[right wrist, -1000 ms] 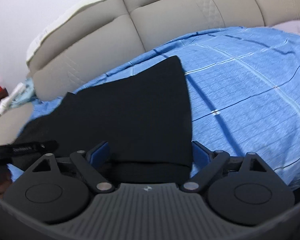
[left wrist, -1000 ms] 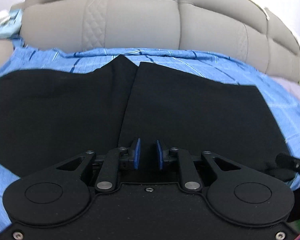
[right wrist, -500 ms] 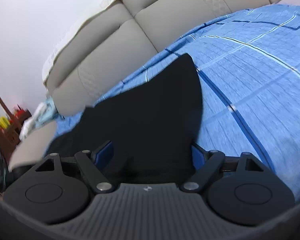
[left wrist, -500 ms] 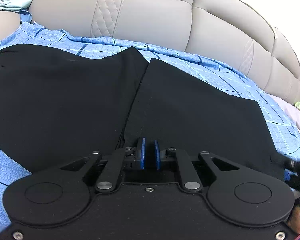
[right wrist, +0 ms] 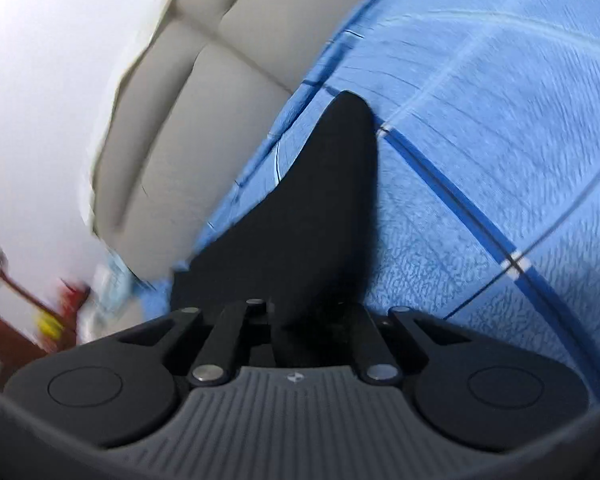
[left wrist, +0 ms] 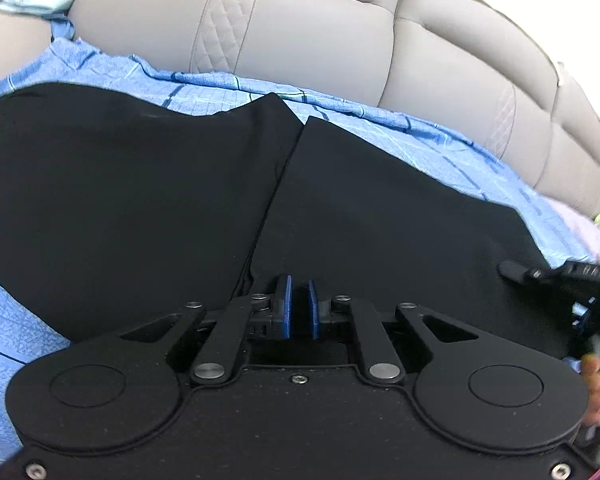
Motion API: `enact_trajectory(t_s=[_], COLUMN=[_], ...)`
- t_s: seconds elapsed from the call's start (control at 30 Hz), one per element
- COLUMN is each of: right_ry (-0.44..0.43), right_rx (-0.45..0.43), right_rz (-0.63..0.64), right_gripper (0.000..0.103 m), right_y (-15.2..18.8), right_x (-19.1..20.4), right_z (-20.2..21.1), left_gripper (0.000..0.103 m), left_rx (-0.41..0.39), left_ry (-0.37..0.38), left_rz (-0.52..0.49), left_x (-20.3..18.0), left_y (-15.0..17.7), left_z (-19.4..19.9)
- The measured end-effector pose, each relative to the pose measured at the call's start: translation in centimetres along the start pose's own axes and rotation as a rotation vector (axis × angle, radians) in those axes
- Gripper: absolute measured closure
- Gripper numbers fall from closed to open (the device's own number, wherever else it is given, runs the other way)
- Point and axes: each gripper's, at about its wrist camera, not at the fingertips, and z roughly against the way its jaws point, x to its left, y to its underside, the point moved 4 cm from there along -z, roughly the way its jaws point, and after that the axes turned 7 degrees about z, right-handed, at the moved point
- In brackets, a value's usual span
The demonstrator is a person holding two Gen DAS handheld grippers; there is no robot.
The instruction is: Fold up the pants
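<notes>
**A:** On the bed, black pants are spread flat over a blue checked sheet, with the far hems lying near the head edge, just short of the grey padded headboard. Two panels are seen meeting along a seam down the middle of the left wrist view.

**B:** And the left gripper?

**A:** Its blue pads are drawn almost together, only a thin gap left, with black cloth seen in that gap at the near edge of the pants. It looks pinched, though how firmly can't be told.

**B:** Right one?

**A:** The right gripper is seen closing, jaws nearly together now, with a ridge of pants bunched up between them. Its pads are hidden by the cloth. From there the fabric is pulled up into a narrow peak that runs toward the headboard, with the sheet bare to its right.

**B:** Anything else?

**A:** The right gripper's tip is also caught at the right edge of the left view, on the pants' right side, with fingers of a hand wrapped round its handle. A blurred brown stand is seen off the bed's left side.
</notes>
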Motion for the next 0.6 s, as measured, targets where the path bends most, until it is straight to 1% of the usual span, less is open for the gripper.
enact_trajectory(t_s=[0.03,0.13,0.17,0.23,0.3,0.37,0.47,0.53,0.57,0.6], right_ry=[0.015,0.189,0.214,0.237,0.250,0.274,0.312,0.336,0.352,0.374], right_rx=[-0.008,-0.067,-0.074,-0.090,-0.111,-0.123,-0.138,-0.137,-0.125,-0.105], right_rz=[-0.011,0.117,0.132,0.110,0.081,0.081,0.079,0.081,0.097,0.124], right_gripper=[0.091,0.091,0.092,0.095,0.095,0.095,0.096,0.096,0.094,0.089], right_y=[-0.3,-1.6,-2.0,-2.7,-3.3,-3.8,-4.5,-4.8,-4.9,-4.8], right_x=[-0.1,1.3,1.4,0.9,-0.1,-0.7,-1.3,-1.6,-1.6,-1.5], right_z=[0.2,1.3,1.5,2.2,3.1,3.9,4.8,5.3,5.3,5.3], left_gripper=[0.092,0.093,0.093,0.093,0.093,0.093,0.093,0.095,0.098,0.099], left_rx=[-0.003,0.017,0.022,0.032,0.053,0.070,0.078,0.073,0.066,0.058], left_ry=[-0.013,0.018,0.029,0.051,0.086,0.110,0.128,0.108,0.085,0.064], left_rz=[-0.007,0.004,0.003,-0.002,0.008,0.006,-0.020,-0.027,-0.027,-0.022], left_x=[-0.5,-2.4,-3.2,-4.8,-6.2,-7.6,-8.8,-8.5,-7.9,-7.3], left_y=[0.1,0.6,0.8,1.1,1.5,1.7,1.9,1.8,1.7,1.7], left_z=[0.0,-0.4,-0.6,-1.0,-1.5,-1.9,-2.3,-2.2,-2.0,-1.7])
